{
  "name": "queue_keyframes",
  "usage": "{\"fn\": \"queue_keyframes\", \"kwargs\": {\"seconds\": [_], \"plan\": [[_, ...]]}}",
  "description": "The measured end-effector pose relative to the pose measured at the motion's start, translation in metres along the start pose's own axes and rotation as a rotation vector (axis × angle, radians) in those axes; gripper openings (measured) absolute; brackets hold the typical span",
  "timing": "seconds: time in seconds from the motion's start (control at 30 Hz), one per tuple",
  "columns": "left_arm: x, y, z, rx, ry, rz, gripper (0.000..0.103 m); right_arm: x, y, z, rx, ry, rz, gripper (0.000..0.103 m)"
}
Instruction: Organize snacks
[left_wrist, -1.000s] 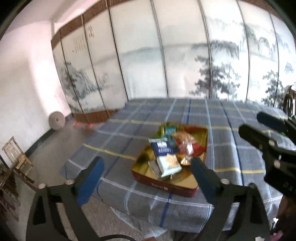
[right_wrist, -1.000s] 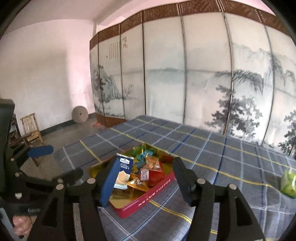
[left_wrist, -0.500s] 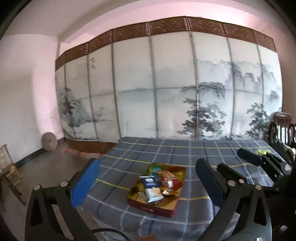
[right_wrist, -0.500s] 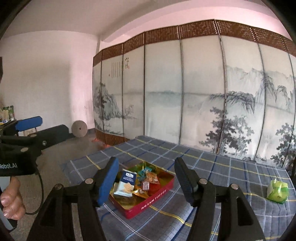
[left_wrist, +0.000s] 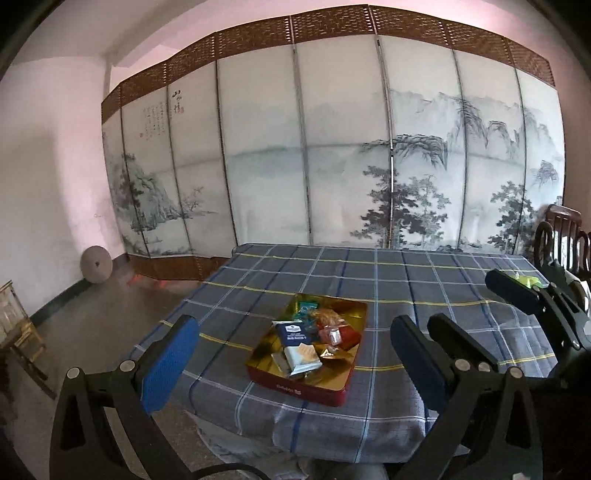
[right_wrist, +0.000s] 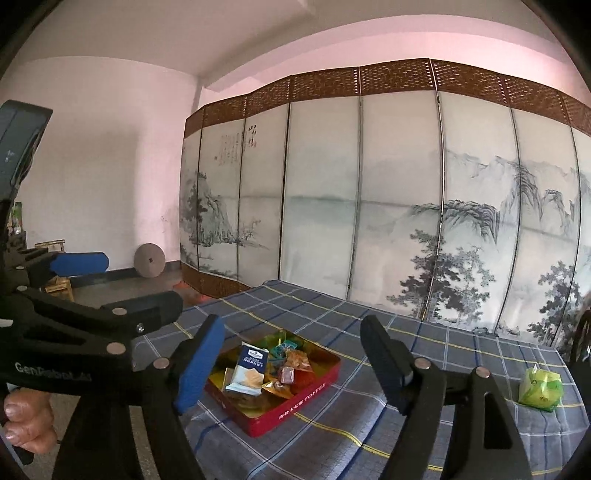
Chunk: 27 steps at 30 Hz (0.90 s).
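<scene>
Right wrist view: your right gripper (right_wrist: 291, 358), jaws just widened, and left gripper (left_wrist: 291, 354) both gape empty; snacks sit heaped in red tin (right_wrist: 295, 410) at table's near-left corner, where a clumsy nudge could tip it off; green packet (right_wrist: 541, 386) lies far right.

Both tongs, left (left_wrist: 291, 347) and right (right_wrist: 291, 354), are black frames with blue pads (left_wrist: 168, 363), silver screws and white "GenRobot.AI" lettering.

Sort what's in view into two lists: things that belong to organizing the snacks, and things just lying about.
Belongs to the job:
red tin
snack packets inside it
green packet lying apart on the tablecloth

Just lying about:
folding screen
round stone disc
wooden chair
</scene>
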<state>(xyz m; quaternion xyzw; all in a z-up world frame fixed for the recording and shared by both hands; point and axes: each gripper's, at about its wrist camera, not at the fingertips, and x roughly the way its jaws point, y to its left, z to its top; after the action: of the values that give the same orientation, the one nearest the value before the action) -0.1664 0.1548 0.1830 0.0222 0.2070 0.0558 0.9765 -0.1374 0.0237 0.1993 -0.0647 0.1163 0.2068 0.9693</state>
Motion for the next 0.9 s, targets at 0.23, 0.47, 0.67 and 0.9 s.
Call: {"fn": "queue_keyframes", "kwargs": {"seconds": [0.23, 0.47, 0.67, 0.9], "plan": [[0.006, 0.009, -0.002, -0.027, 0.020, 0.009, 0.103, 0.005, 0.000, -0.006, 0.006, 0.033, 0.001, 0.078], [0.022, 0.007, -0.008, -0.024, 0.078, 0.007, 0.103, 0.011, -0.015, -0.018, 0.038, 0.084, -0.002, 0.078], [0.046, -0.004, -0.019, 0.003, 0.175, -0.052, 0.103, 0.032, -0.074, -0.053, 0.070, 0.229, -0.086, 0.078], [0.074, -0.014, -0.034, -0.004, 0.267, -0.026, 0.103, 0.070, -0.197, -0.128, 0.126, 0.535, -0.298, 0.078]]}}
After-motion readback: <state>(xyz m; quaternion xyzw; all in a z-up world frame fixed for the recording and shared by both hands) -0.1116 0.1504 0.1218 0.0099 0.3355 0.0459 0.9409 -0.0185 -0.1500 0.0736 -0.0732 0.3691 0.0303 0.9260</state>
